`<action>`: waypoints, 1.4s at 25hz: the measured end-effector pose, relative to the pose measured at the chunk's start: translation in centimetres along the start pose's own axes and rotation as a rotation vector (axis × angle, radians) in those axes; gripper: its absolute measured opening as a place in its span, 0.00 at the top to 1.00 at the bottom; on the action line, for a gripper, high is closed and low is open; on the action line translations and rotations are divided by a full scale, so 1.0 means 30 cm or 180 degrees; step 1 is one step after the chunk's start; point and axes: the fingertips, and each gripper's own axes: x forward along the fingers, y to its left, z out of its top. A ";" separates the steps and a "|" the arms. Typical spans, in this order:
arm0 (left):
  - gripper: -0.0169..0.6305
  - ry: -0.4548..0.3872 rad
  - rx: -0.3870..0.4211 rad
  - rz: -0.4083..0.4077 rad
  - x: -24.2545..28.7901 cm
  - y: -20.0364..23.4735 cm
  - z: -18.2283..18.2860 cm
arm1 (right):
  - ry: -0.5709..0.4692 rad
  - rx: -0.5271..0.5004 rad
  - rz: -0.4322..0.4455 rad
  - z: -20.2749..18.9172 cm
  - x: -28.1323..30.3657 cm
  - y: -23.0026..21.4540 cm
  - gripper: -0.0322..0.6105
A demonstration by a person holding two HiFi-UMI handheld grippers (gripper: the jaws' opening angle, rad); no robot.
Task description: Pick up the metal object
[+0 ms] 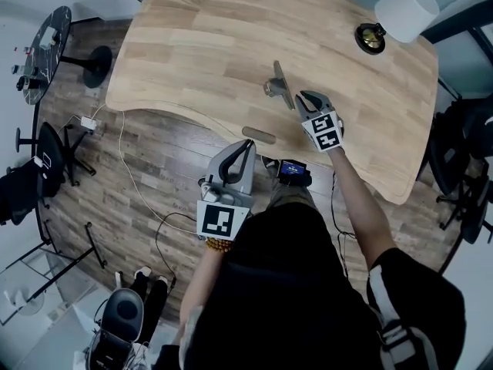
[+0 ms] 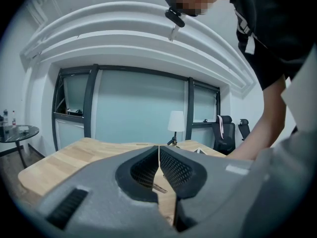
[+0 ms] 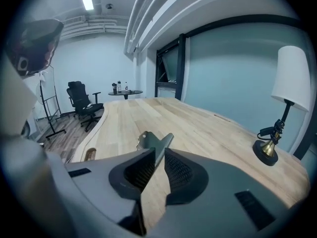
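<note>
The metal object [image 1: 278,84], a thin grey plate, is stood on edge near the middle of the wooden surface [image 1: 208,37]. The right claw [image 3: 159,153] is held just to its right with the jaws narrowly parted. The plate's near edge is seen in the gap at their tips, but no grip on it is made out. The left claw [image 2: 159,151] is closed and empty, held by the surface's near edge.

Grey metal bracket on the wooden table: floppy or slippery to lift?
Probably stiff: the grey metal bracket holds a crisp, flat shape. Its smooth sheen suggests slipperiness. Seemingly standing on a thin edge, it may tip if nudged.
</note>
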 end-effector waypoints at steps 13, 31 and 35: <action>0.94 -0.0040 -0.0025 0.0120 -0.030 0.023 -0.001 | 0.0328 0.0194 0.0149 -0.081 0.116 0.068 0.76; 0.94 -0.0040 -0.0047 0.0274 -0.073 0.072 -0.011 | 0.0671 0.0267 0.0101 -0.146 0.220 0.070 0.76; 0.94 -0.0062 -0.0044 0.0310 -0.077 0.088 -0.001 | 0.0693 0.0325 0.0127 -0.148 0.220 0.075 0.77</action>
